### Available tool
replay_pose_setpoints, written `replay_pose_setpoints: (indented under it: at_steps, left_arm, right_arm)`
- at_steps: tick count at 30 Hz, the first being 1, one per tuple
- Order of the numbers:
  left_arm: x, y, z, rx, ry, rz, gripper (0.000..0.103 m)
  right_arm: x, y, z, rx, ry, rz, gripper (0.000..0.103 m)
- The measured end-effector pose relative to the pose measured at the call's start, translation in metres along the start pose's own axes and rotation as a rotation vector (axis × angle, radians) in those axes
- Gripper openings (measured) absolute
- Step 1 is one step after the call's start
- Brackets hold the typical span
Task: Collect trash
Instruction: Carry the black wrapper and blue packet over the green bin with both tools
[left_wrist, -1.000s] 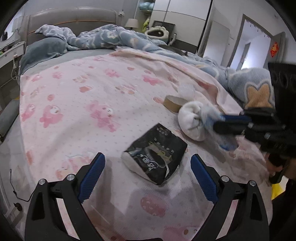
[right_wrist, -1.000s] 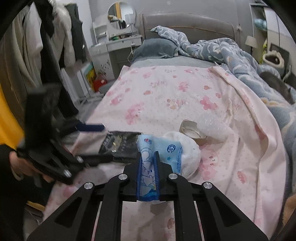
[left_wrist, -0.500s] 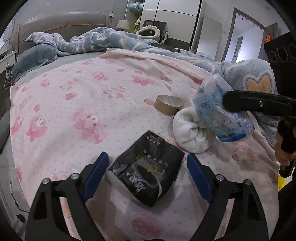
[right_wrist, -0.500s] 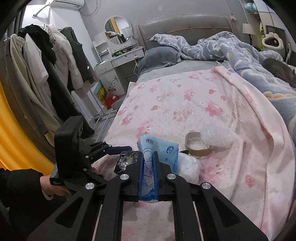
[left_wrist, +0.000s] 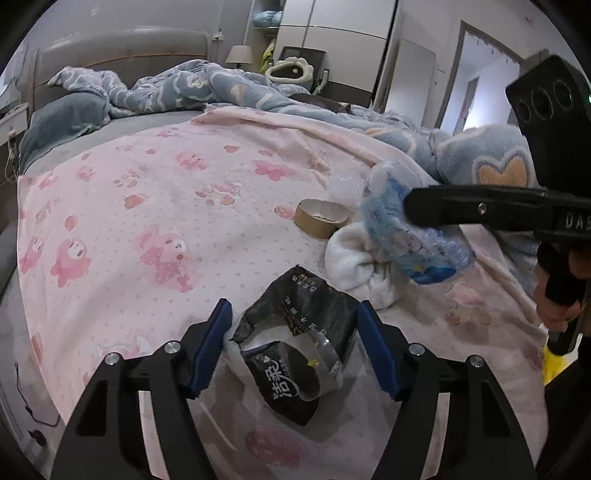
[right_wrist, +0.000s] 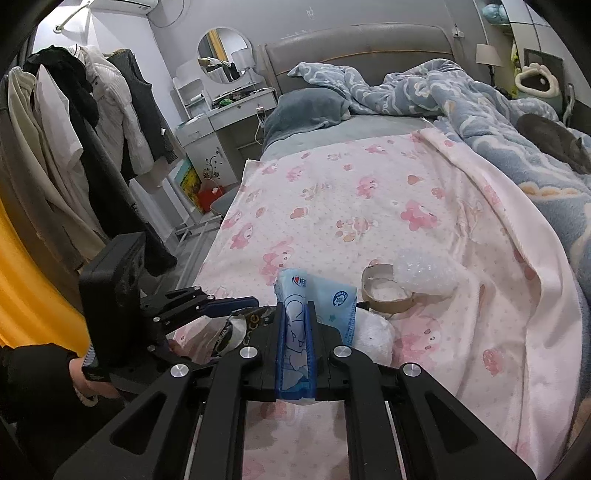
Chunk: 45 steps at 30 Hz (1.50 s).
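One black wrapper (left_wrist: 299, 347) between closing jaws

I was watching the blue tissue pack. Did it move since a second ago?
Yes. The blue tissue pack, pinched in the right gripper, now hangs above the white sock; earlier it lay low against it.

Lower end of the blue tissue pack (right_wrist: 295, 354) hidden between the right gripper's (right_wrist: 295, 347) 2 pressed fingers, black wrapper (left_wrist: 299, 347) partly masked in the right wrist view, wrapper print too small to read, bed (left_wrist: 184, 206) cut off at the bottom edge.
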<state>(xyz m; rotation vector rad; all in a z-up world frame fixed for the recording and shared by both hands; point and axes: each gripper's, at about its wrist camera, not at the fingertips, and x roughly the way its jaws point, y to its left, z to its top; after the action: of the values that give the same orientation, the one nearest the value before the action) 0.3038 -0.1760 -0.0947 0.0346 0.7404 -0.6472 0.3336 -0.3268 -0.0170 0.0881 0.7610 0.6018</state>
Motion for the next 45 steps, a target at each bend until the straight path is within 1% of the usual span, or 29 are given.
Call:
replay_pose_setpoints:
  at_steps: [2,5,8,13,21,32,38,45]
  left_arm:
    - [-0.004,0.002,-0.001,-0.022,-0.002,0.001,0.072]
    - [-0.013,0.004,-0.004,-0.041,-0.003,0.025,0.072]
    - [-0.023,0.004,-0.010,-0.041,0.001,0.062,0.072]
    - [-0.043,0.010,-0.022,-0.069,0.010,0.115,0.072]
    - [-0.080,0.027,-0.045,-0.143,0.021,0.160,0.072]
    - [-0.112,0.044,-0.076,-0.164,0.054,0.219,0.072]
    - [-0.126,0.056,-0.097,-0.185,0.084,0.250,0.072]
    - [-0.128,0.075,-0.132,-0.242,0.170,0.259,0.072]
  right_arm:
    - [0.000,0.004,0.000,0.007,0.002,-0.003,0.010]
    - [0.000,0.011,-0.002,0.015,0.002,-0.013,0.010]
    - [-0.001,0.021,-0.005,0.008,-0.004,-0.022,0.010]
    - [-0.001,0.040,-0.011,0.007,-0.014,-0.025,0.010]
    - [0.008,0.080,-0.021,-0.007,-0.012,0.000,0.010]
    - [0.028,0.133,-0.033,-0.029,0.022,0.029,0.010]
    - [0.038,0.155,-0.041,-0.031,0.037,0.051,0.010]
    - [0.053,0.182,-0.050,-0.042,0.062,0.076,0.010]
